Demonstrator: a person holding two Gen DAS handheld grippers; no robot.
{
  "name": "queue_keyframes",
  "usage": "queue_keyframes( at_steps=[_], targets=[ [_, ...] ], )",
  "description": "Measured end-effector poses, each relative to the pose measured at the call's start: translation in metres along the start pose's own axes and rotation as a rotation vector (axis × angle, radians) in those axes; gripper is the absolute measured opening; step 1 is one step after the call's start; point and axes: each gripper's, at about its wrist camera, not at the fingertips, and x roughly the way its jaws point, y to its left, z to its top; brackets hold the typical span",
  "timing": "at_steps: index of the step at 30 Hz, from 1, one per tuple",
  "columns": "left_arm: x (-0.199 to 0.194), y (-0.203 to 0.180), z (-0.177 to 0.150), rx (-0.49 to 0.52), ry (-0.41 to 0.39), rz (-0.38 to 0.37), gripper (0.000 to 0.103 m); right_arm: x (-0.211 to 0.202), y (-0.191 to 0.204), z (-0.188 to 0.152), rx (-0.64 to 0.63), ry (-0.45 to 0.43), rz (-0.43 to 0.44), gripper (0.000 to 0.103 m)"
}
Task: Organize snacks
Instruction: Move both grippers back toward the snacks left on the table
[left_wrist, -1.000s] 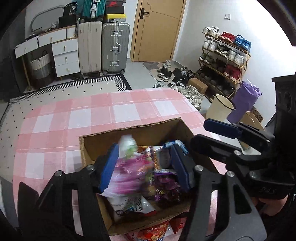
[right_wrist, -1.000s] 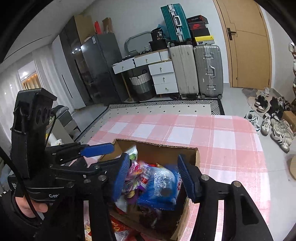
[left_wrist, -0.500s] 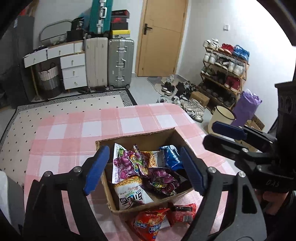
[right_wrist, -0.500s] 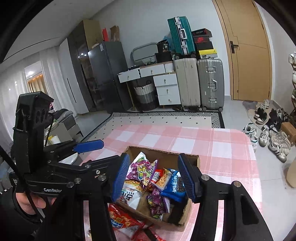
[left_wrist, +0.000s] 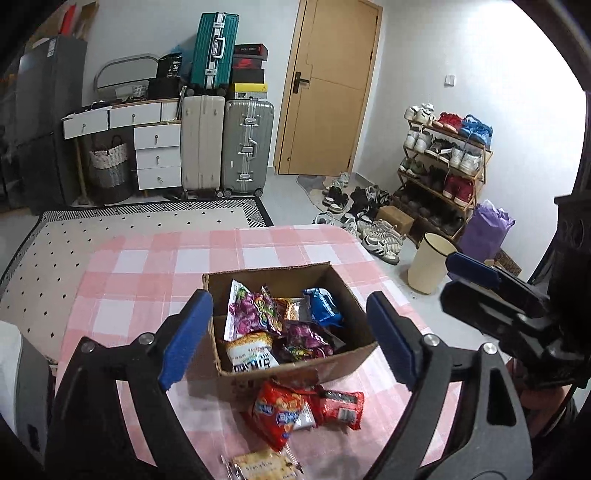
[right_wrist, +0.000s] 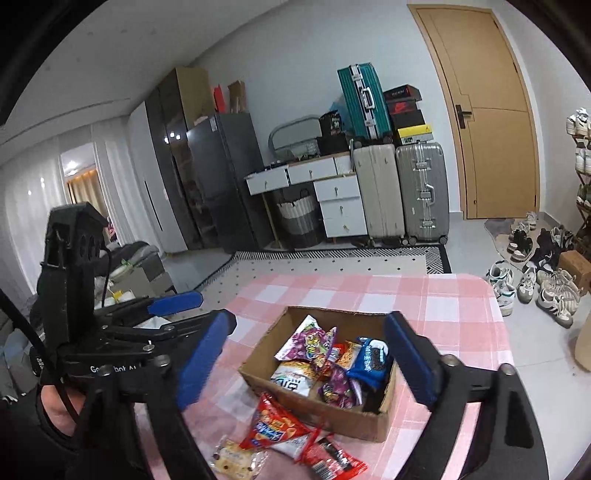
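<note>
A cardboard box (left_wrist: 295, 365) sits on the tabletop (left_wrist: 147, 280) with snack packets (left_wrist: 280, 328) piled inside it. Just in front of the box, on its near side, lie more snack packets (left_wrist: 303, 410) and a cracker pack (left_wrist: 262, 465). Beyond the box, past the tabletop's far edge, suitcases (left_wrist: 225, 144) stand beside a door (left_wrist: 328, 88), and a shoe rack (left_wrist: 443, 166) stands to the box's right.
</note>
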Motion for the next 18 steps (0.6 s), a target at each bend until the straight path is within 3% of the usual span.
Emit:
queue_keyframes(
  at_steps=[4, 6, 8, 18],
  targets=[
    [-0.022, -0.003, -0.011, -0.002, -0.021, 0.016, 0.090, -0.025, 0.005, -0.009, 0.018, -0.023, 0.010, 0.091],
    [-0.033, -0.003, -0.019, -0.001, -0.035, 0.029, 0.103, -0.034, 0.008, -0.014, 0.022, -0.032, 0.009, 0.093],
    [-0.043, -0.003, -0.027, -0.004, -0.052, 0.033, 0.103, -0.045, 0.008, -0.022, 0.030, -0.045, 0.008, 0.098],
    [-0.065, 0.010, -0.071, -0.049, -0.021, 0.056, 0.103, -0.057, 0.010, -0.045, 0.051, -0.039, 0.009, 0.099]
  ],
)
